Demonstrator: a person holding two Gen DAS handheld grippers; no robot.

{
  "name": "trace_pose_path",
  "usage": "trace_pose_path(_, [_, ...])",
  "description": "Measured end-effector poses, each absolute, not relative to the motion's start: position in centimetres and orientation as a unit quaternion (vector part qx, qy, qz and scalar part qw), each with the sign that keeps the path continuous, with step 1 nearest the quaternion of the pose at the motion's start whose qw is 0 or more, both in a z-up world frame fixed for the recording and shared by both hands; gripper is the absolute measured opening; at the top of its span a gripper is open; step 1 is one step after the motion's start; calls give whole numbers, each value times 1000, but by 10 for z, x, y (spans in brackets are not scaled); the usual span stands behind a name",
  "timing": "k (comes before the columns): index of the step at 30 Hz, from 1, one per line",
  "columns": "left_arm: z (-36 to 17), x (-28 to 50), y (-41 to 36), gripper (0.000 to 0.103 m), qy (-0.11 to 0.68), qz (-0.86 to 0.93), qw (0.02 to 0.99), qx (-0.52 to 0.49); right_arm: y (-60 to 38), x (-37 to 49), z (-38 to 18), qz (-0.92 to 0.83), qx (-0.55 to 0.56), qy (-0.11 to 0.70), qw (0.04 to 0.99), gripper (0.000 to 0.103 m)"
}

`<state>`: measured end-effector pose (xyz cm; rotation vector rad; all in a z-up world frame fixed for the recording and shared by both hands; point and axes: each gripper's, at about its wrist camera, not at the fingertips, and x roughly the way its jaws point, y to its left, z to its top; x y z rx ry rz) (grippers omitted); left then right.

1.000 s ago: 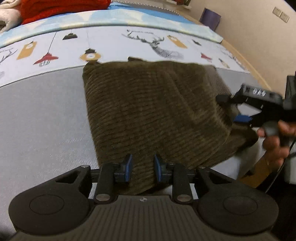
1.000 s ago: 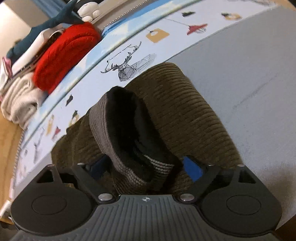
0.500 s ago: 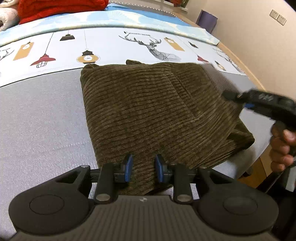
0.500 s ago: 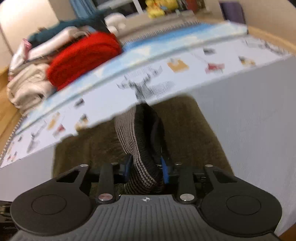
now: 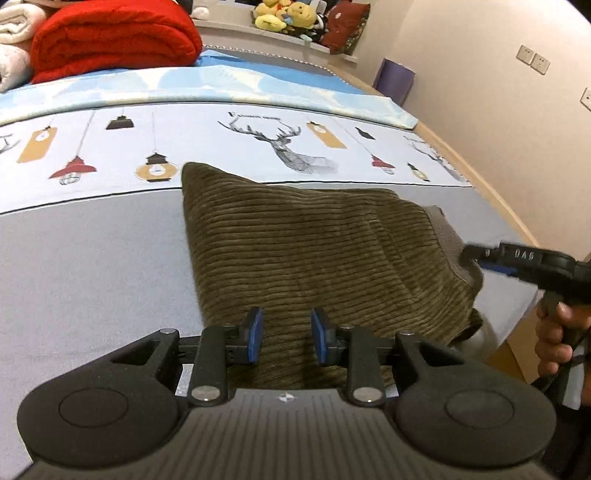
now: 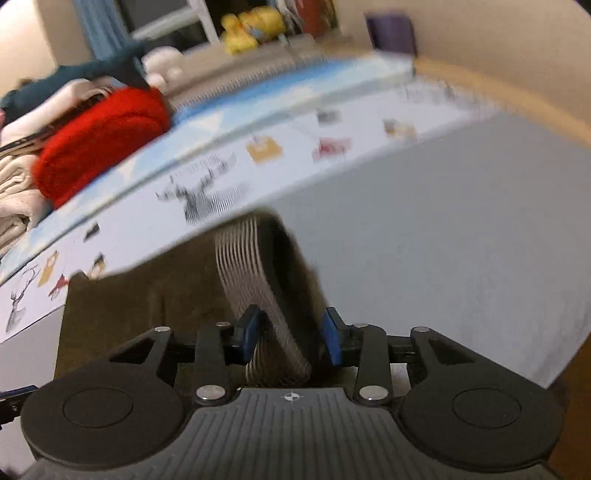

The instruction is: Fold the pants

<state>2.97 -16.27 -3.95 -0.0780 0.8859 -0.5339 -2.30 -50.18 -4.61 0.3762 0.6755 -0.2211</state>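
Olive-brown corduroy pants lie folded on the grey bed sheet. My left gripper is narrowly open just above the near edge of the pants, with nothing between the pads. My right gripper has its jaws around the ribbed grey waistband, which stands up between the pads; the pads are slightly apart from it. In the left wrist view the right gripper is at the waistband corner on the right side of the pants.
A red blanket and pale folded laundry sit at the far end of the bed. Plush toys line a ledge. The bed's right edge drops off close to the pants. A wall stands on the right.
The right gripper closed on the waistband, then loosened, and has swung the waistband down toward the bed. The left gripper has lifted slightly; its opening is unchanged.
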Motion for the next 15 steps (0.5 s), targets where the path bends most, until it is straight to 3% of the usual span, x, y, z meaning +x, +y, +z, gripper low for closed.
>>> trace_pose_path(2, [-48, 31, -169, 32, 449, -258, 855, -17, -503, -24, -43, -100, 178, 320, 925, 74])
trace_pose_path(5, [-70, 30, -181, 33, 484, -249, 838, 45, -511, -11, -65, -92, 210, 388, 893, 79])
trace_pose_path(8, [-63, 34, -180, 34, 492, -244, 835, 30, -526, 3, -82, -86, 287, 414, 859, 91])
trace_pose_path(10, [-57, 41, -175, 43, 508, -235, 828, 17, -533, 12, -84, -78, 305, 421, 851, 92])
trace_pose_path(12, [-43, 50, -169, 60, 508, -220, 833, 21, -536, 23, -84, -65, 310, 431, 845, 92])
trace_pose_path(15, [-14, 71, -163, 70, 474, -228, 849, 54, -538, 46, -76, -33, 277, 459, 844, 92])
